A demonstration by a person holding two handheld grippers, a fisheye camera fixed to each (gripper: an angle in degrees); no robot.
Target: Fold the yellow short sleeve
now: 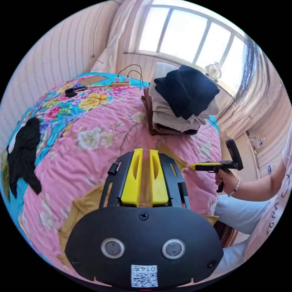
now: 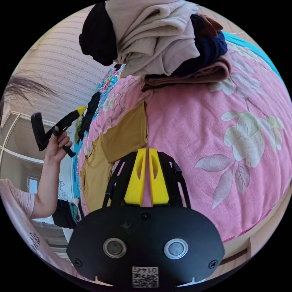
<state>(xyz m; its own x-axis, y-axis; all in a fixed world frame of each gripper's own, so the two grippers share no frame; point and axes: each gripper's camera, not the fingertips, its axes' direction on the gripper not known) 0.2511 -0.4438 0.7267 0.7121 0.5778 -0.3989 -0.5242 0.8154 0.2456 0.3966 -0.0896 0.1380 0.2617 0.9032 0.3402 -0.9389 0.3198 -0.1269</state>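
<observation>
In the left gripper view the left gripper (image 1: 145, 153) hangs over the bed with its yellow fingers (image 1: 133, 178) close together, only a thin slit between them and nothing pinched. Mustard cloth of the yellow short sleeve (image 1: 82, 205) shows directly beneath and to both sides of these fingers, spread flat on the pink floral quilt (image 1: 91, 158). So the left gripper is right above the garment.

In the right gripper view the right gripper (image 2: 146, 151) likewise has its fingers (image 2: 136, 179) nearly pressed together, holding nothing. From here the yellow short sleeve (image 2: 121, 140) lies just off the fingers toward the view's left, its long axis running from the near edge of the bed up toward the stack of folded clothes (image 2: 158, 39), one sleeve lobe (image 2: 130, 133) poking out closest to the fingertips. Under the right fingers themselves is bare quilt (image 2: 213, 121).

The coming move seems to turn on that offset: the left gripper is the nearer one, already over the cloth, while the right would need to come sideways onto the near edge. Both would have to part their fingers before any pinch.

The stack sits beyond the garment's far end, apart from it. A black garment (image 1: 24, 152) lies well off near the bed's edge.
</observation>
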